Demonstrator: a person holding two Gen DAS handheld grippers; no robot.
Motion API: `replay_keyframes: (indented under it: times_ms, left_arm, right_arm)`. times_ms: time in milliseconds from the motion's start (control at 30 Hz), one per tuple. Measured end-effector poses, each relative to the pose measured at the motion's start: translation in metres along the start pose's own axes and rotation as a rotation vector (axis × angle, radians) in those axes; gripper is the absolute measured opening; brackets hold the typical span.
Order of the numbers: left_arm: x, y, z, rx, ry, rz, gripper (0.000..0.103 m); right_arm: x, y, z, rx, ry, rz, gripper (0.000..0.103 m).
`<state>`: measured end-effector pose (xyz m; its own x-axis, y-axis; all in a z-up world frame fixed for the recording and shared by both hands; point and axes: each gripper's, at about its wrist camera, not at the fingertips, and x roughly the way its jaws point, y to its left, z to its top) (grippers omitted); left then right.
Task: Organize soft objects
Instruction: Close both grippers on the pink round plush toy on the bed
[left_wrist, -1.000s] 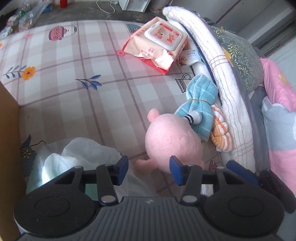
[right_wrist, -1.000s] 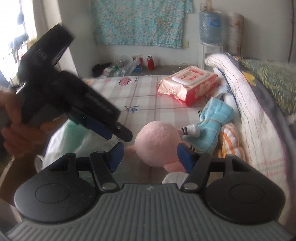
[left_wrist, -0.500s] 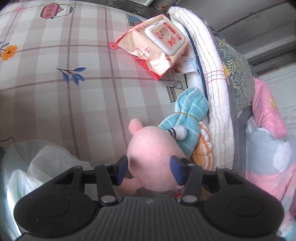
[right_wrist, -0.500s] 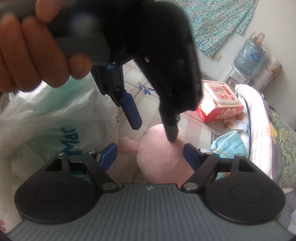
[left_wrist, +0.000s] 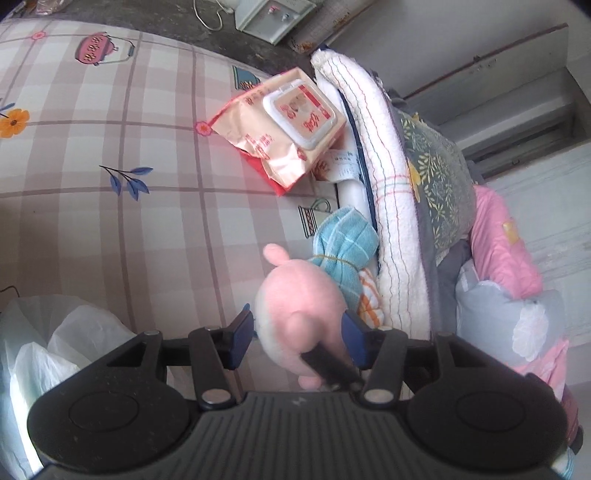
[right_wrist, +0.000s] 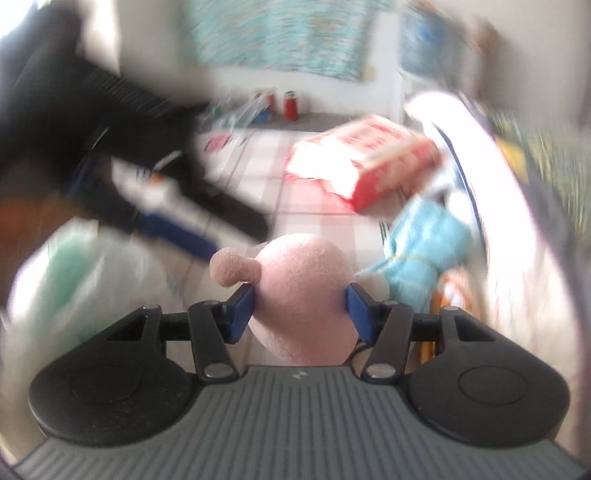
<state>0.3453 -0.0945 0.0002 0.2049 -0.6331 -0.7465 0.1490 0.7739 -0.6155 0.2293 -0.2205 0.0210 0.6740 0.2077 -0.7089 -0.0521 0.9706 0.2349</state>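
A: How is the pink plush toy (right_wrist: 303, 291) seen?

B: A round, fuzzy, pale-pink body with a small stubby limb at its upper left is seen. It is found low on the bed (left_wrist: 110, 155), beside a rolled blue checked towel (left_wrist: 343, 251) and against a folded white blanket (left_wrist: 391, 206).

A: How are the grippers set?

B: The right gripper (right_wrist: 301, 314) is pressed on the toy from both sides, its jaws having just been closing, with the toy between its blue pads. The left gripper (left_wrist: 299, 334) is set half wide around the same toy; whether its pads are pressed on it cannot be told. A dark finger of the right gripper is seen across its right pad.

A: What is counted?

B: One plush toy, one blue towel, one orange-striped cloth (left_wrist: 369, 302) under it, one red-and-cream wipes pack (left_wrist: 284, 136), one white plastic bag (left_wrist: 55, 350) at the left edge, and two grippers are counted.
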Motion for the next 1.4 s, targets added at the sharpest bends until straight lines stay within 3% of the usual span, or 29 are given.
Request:
replay_keyframes:
  times_ms: [167,367,533,633,800,1067,1267,1400]
  left_arm:
    - [-0.016,-0.006,-0.003,0.069,-0.070,0.041,0.053]
    - [-0.037,-0.026,-0.020,0.328,-0.162,0.114,0.069]
    - [-0.031,-0.042,-0.033,0.491,-0.118,0.125,0.075]
    - [-0.020,-0.056,-0.040,0.593,-0.069,0.094,0.082]
    - [0.011,-0.072,-0.043,0.657,-0.035,0.155,0.085]
    - [0.046,-0.083,-0.039,0.733,-0.011,0.245,0.078]
    - [0.058,-0.076,-0.031,0.692,-0.020,0.269,0.064]
    - [0.056,-0.068,-0.024,0.622,-0.019,0.247,0.063]
  right_arm:
    - [0.002,-0.055,0.002,0.326,0.007,0.146,0.051]
    - [0.004,-0.097,-0.006,0.601,0.024,0.311,0.051]
    - [0.019,-0.112,-0.012,0.736,0.054,0.394,0.051]
    - [0.028,-0.116,-0.014,0.815,0.075,0.464,0.051]
    - [0.040,-0.114,-0.010,0.819,0.105,0.444,0.051]
    - [0.050,-0.118,0.001,0.789,0.104,0.416,0.054]
    - [0.045,-0.117,0.008,0.752,0.086,0.390,0.054]
    - [0.055,-0.118,0.006,0.766,0.097,0.393,0.054]
